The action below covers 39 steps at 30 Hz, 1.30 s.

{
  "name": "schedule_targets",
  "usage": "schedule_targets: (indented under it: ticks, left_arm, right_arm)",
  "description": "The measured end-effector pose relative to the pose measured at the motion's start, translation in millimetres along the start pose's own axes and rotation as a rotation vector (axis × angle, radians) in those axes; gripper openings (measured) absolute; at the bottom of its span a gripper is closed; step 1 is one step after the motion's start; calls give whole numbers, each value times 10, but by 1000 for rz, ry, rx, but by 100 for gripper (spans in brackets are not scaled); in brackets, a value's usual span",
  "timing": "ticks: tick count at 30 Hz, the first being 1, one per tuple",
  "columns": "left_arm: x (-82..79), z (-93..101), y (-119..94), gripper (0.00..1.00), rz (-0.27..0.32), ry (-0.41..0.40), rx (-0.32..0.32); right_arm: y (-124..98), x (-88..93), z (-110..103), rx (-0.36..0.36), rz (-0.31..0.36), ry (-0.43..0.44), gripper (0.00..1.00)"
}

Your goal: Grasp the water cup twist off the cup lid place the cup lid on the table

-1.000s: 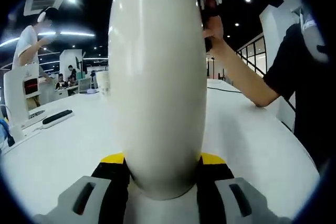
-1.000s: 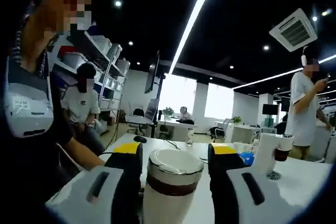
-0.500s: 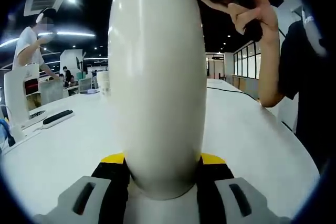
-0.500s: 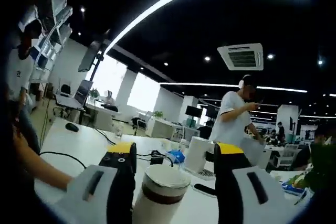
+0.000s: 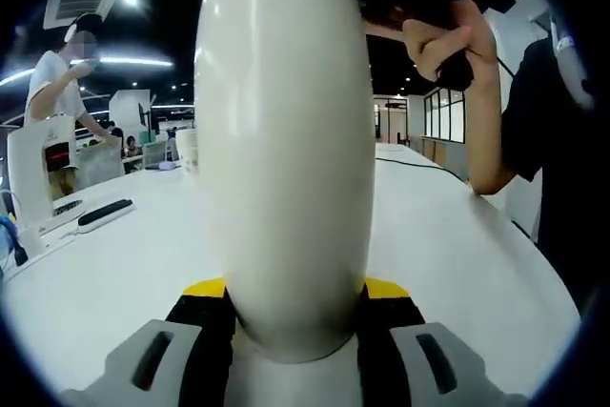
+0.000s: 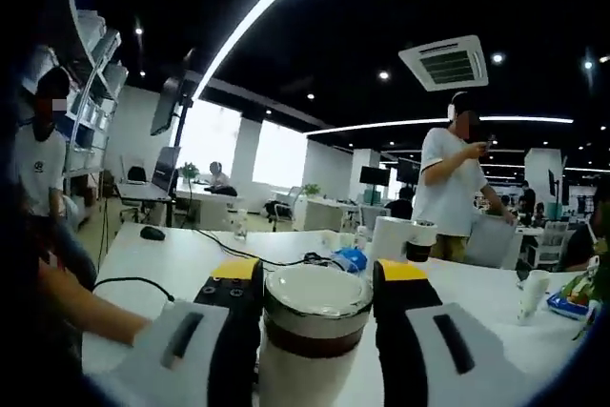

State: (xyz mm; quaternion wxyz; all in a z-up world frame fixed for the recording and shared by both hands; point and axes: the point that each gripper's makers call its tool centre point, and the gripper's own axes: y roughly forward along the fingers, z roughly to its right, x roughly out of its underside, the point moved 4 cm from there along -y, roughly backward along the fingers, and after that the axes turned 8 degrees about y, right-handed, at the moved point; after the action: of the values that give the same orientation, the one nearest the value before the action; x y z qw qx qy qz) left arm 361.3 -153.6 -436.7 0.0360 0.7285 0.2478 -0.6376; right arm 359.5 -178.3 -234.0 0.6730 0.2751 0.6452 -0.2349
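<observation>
Left gripper view: white desk (image 5: 457, 254) spans the frame. White cup (image 5: 284, 150) stands upright, centred, very close to the lens. Cup base sits between the fingers (image 5: 391, 316) of the left gripper (image 5: 291, 321); yellow-tipped fingers press the cup wall on both sides, i.e. pinching the cup. Upper right: a hand (image 5: 443, 30) holds dark hardware above the cup; forearm and black sleeve run down the right edge. Far left: a person in a white shirt stands behind a white appliance (image 5: 43, 173). A dark remote-like bar (image 5: 103, 213) lies on the desk near it.

Right gripper view: cup top w/ lid (image 6: 315, 295) sits between the right gripper (image 6: 315, 307) fingers (image 6: 405, 316). Lid is white w/ a shiny rim; a dark band runs below it; lid is on the cup. Fingers flank the lid closely; contact can't be told. Behind: desk (image 6: 172, 254) w/ a black cable (image 6: 114, 283), a mouse (image 6: 152, 233), a white appliance (image 6: 396, 240). A standing person in a white shirt is right of centre.
</observation>
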Motion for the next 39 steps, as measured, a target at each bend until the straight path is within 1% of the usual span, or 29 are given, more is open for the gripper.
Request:
schedule_targets:
  ticks: [1, 2, 3, 5, 6, 9, 10, 12, 14, 15, 16, 20, 21, 22, 26, 27, 28, 30, 31, 32, 33, 34, 35, 36, 37, 38, 39]
  left_arm:
    - [-2, 1, 0, 51, 0, 0, 0]
    - [-3, 3, -1, 51, 0, -1, 0]
    - [-3, 6, -2, 51, -1, -1, 0]
    - [-3, 5, -9, 51, 0, 0, 1]
    - [-3, 6, -13, 51, 1, 2, 2]
    - [0, 3, -17, 51, 2, 2, 5]
    - [1, 3, -18, 51, 2, 2, 5]
    - [3, 3, -23, 51, 4, 4, 8]
    - [5, 5, -27, 51, 5, 7, 10]
    - [5, 6, -26, 51, 4, 6, 9]
    - [7, 7, -26, 51, 3, 3, 9]
    - [10, 16, -19, 51, -1, -5, 11]
    - [9, 15, -18, 51, 0, -4, 12]
    - [9, 17, -21, 51, 0, -3, 13]
    - [6, 23, -22, 51, 1, 0, 14]
    - [3, 26, -19, 51, 1, 0, 13]
    - [1, 29, -18, 51, 1, 0, 13]
    - [-5, 40, -9, 51, 0, 1, 13]
    - [-7, 45, -7, 51, 0, 2, 12]
    - [-9, 49, -8, 51, 0, 2, 12]
    - [-8, 48, -6, 51, 0, 2, 12]
    - [-8, 50, -7, 51, 0, 2, 12]
    - [-4, 40, -9, 51, -1, 2, 11]
    - [-5, 40, -10, 51, -1, 2, 11]
    - [-4, 39, -10, 51, -1, 2, 10]
    - [-4, 39, -12, 51, -1, 2, 9]
    - [-2, 33, -13, 51, -1, 2, 8]
  right_arm:
    - [3, -1, -5, -11, 1, 0, 48]
    - [19, 1, -18, -51, 2, -10, 48]
    - [27, -1, -23, -72, 4, -18, 48]
    - [38, -5, -42, -169, 19, -19, 48]
    - [39, -4, -46, -217, 28, -1, 48]
    - [41, 0, 3, -330, 36, 21, 48]
    - [45, -1, -8, -399, 41, 21, 48]
    - [47, -6, -24, -506, 65, 24, 48]
    - [52, -3, 0, -576, 80, 44, 48]
    - [55, 1, 16, -601, 84, 54, 48]
    - [67, 6, 49, -611, 82, 68, 48]
    - [54, 22, 130, -637, 92, 88, 48]
    - [37, 19, 124, -648, 94, 99, 48]
    - [15, 23, 98, -647, 95, 92, 48]
    - [-15, 17, 85, -615, 89, 75, 48]
    - [-13, 22, 98, -580, 77, 82, 49]
    - [-5, 25, 115, -542, 65, 85, 54]
    - [-2, -34, 129, -476, 85, 98, 64]
    - [-25, -100, 115, -427, 113, 92, 66]
    - [-47, -157, 85, -395, 142, 89, 66]
    - [-62, -186, 66, -368, 151, 86, 66]
    - [-73, -220, 52, -310, 163, 74, 66]
    - [-72, -236, 54, -210, 155, 56, 66]
    - [-65, -223, 98, -104, 131, 51, 64]
    - [-70, -180, 159, 7, 107, 90, 61]
    - [-122, -87, 140, 104, 46, 98, 59]
    - [-62, -212, 6, 41, 126, 35, 58]
